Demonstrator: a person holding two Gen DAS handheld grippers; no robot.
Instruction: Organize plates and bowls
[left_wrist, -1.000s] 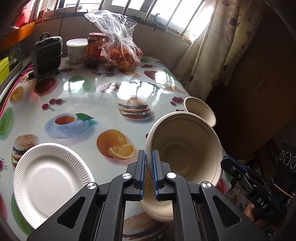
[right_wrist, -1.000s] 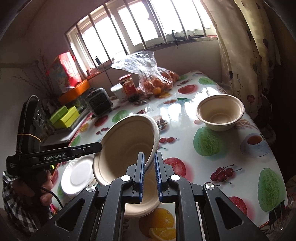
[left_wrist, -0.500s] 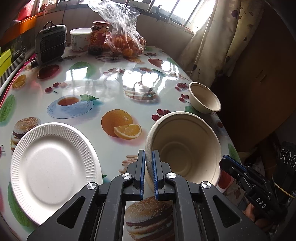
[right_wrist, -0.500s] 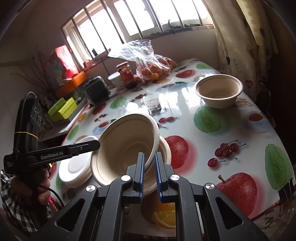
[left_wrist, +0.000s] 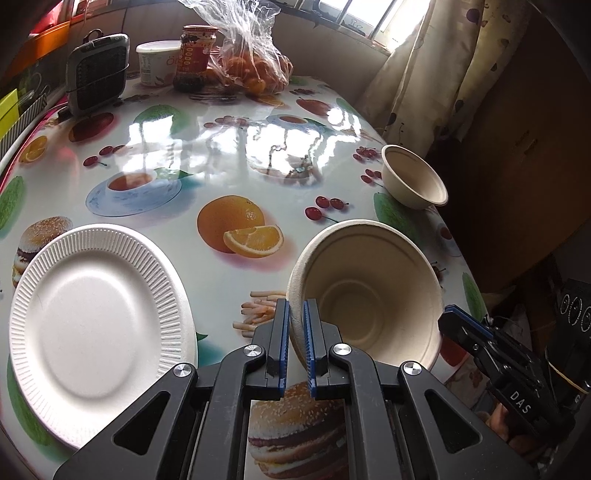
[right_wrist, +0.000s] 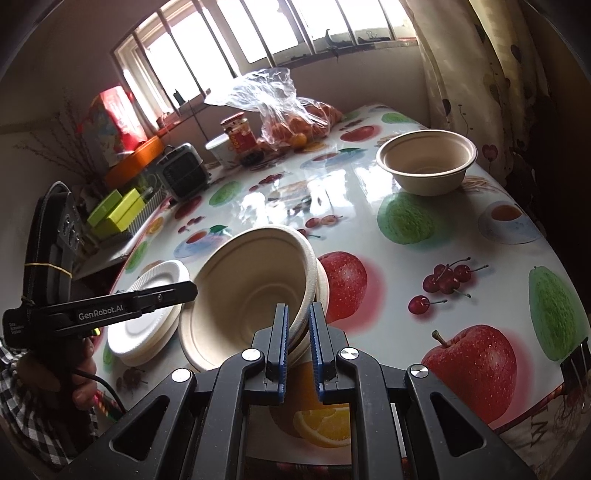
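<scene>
A beige paper bowl (left_wrist: 365, 295) stands tilted low over the table's near edge, nested in a second bowl (right_wrist: 322, 284) beneath it. My left gripper (left_wrist: 294, 319) is shut on its left rim. My right gripper (right_wrist: 297, 325) straddles the right rim with its jaws slightly parted around both rims. The bowl also shows in the right wrist view (right_wrist: 255, 291). A stack of white ribbed paper plates (left_wrist: 96, 325) lies left of the bowl. Another beige bowl (left_wrist: 413, 177) sits upright at the table's far right edge.
The table (left_wrist: 229, 155) has a glossy fruit-print cloth. At the back stand a bag of oranges (left_wrist: 251, 62), a red jar (left_wrist: 194, 55), a white tub (left_wrist: 157, 61) and a small black appliance (left_wrist: 96, 70). A curtain (left_wrist: 424, 74) hangs on the right.
The held bowl has come down toward the table's near edge and into the bowl under it. The right gripper's jaws have parted slightly on the rim.
</scene>
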